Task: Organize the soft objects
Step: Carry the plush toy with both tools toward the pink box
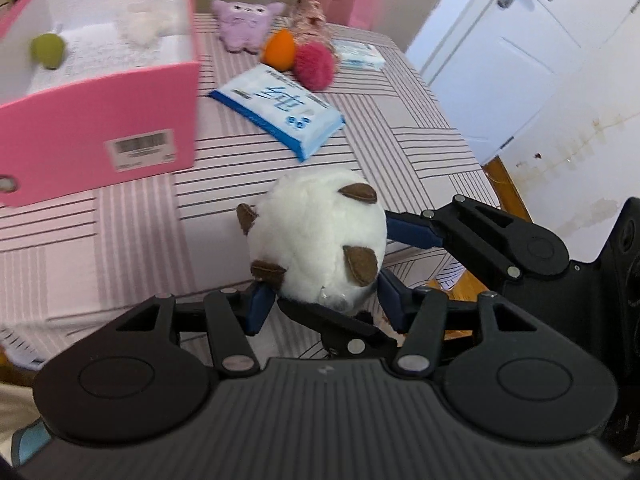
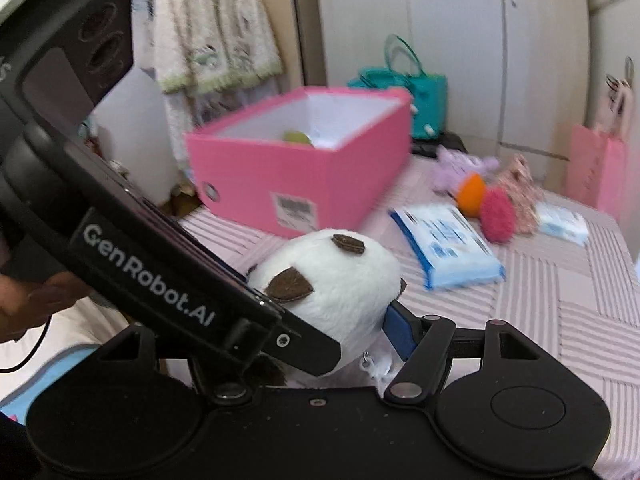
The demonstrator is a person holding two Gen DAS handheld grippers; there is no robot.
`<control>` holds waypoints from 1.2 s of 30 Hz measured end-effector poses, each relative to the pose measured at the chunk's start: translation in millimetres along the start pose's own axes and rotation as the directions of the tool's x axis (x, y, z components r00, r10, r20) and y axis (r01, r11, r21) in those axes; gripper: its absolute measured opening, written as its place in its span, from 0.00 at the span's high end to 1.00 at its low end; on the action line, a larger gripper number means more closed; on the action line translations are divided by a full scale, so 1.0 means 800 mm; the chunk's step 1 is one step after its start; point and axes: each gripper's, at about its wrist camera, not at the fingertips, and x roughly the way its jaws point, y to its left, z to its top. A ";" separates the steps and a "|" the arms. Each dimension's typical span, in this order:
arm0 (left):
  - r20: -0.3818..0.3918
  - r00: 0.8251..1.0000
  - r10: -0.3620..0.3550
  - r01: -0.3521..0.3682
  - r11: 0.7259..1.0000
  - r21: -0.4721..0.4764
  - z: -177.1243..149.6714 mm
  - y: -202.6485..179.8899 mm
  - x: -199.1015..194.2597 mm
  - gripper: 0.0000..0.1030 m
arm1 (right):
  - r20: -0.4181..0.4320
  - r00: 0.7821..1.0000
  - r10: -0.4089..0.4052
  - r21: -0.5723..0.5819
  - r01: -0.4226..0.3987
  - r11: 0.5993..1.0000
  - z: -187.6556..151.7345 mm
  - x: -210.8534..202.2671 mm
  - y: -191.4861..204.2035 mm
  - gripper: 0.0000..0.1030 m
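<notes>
While both sets of tongs close in from opposite sides, a white plush ball with brown felt patches sits pinched above the near edge of a bed covered in a pink striped sheet. The left tongs clamp their blue pads against the toy's lower flanks, and the right tongs grip the same toy, one blue pad pressed to its side; the other right finger is hidden behind the left tool's body. Beyond the plush ball and to its left stands an open pink box, a green ball lying inside. Just beyond the plush ball lies a blue-and-white tissue pack. Farther back from it sit an orange sponge touching a red pompom, a purple plush, a floral fabric toy and a smaller tissue pack.
</notes>
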 end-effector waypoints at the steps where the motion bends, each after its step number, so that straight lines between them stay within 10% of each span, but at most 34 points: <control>1: 0.005 1.000 0.011 -0.011 1.000 -0.004 -0.001 0.002 -0.007 0.47 | 0.009 1.000 0.013 -0.011 -0.013 1.000 0.003 -0.001 0.005 0.29; 19: 0.178 0.977 0.117 -0.114 0.993 -0.028 0.013 0.032 -0.116 0.47 | 0.105 0.985 0.138 -0.122 -0.125 0.985 0.085 0.007 0.048 0.30; 36: 0.400 0.916 0.034 -0.010 0.998 -0.060 0.108 0.104 -0.139 0.47 | 0.218 0.969 0.116 -0.131 -0.089 0.987 0.189 0.054 0.033 0.29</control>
